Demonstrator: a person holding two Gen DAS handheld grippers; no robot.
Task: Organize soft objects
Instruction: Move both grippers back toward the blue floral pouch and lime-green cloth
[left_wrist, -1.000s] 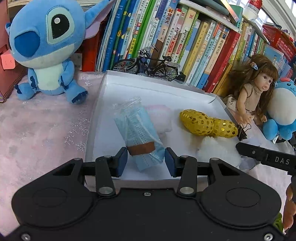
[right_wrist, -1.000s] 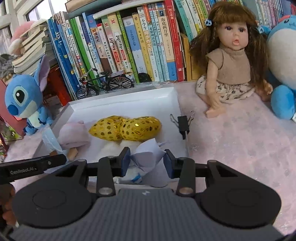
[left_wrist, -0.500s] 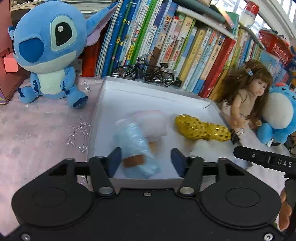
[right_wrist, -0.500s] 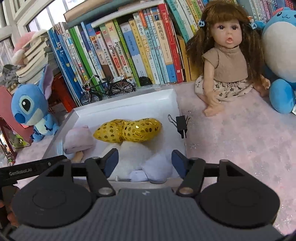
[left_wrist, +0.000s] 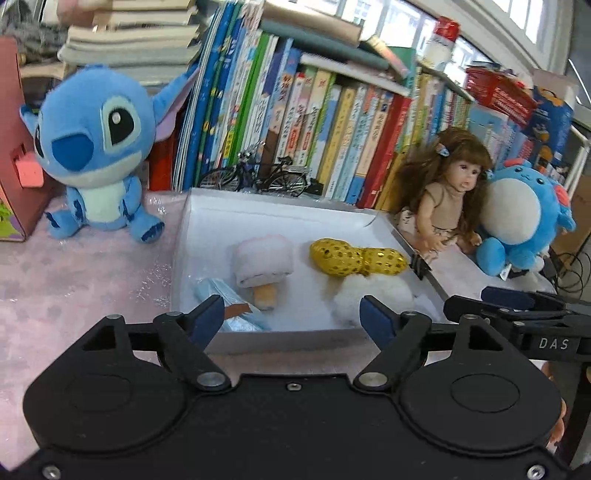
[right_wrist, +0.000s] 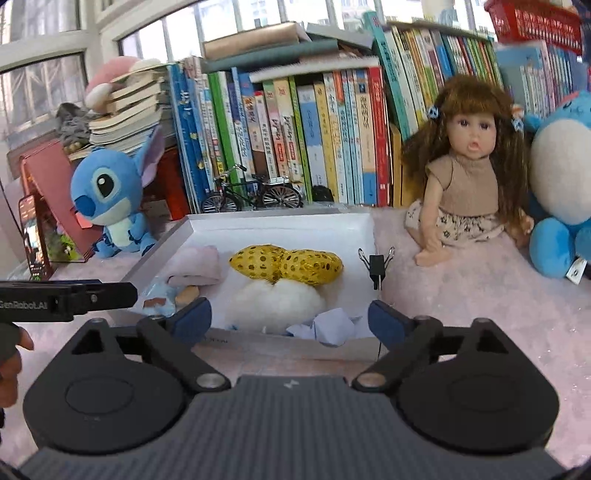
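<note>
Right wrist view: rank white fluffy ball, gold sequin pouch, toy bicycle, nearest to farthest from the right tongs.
1. white fluffy ball, tray's near end, just ahead of the right tongs.
2. gold sequin pouch, mid-tray behind the ball.
3. toy bicycle, beyond the tray by the books.

A white tray (left_wrist: 177, 258) holds the soft things. A pink plush mushroom (left_wrist: 263, 263) lies mid-left, a blue mask pack (left_wrist: 236, 310) at the near-left corner, a gold sequined pouch (left_wrist: 356, 257) to the right, with white fluff (right_wrist: 275, 304) and crumpled paper (right_wrist: 330, 325) in front.
</note>
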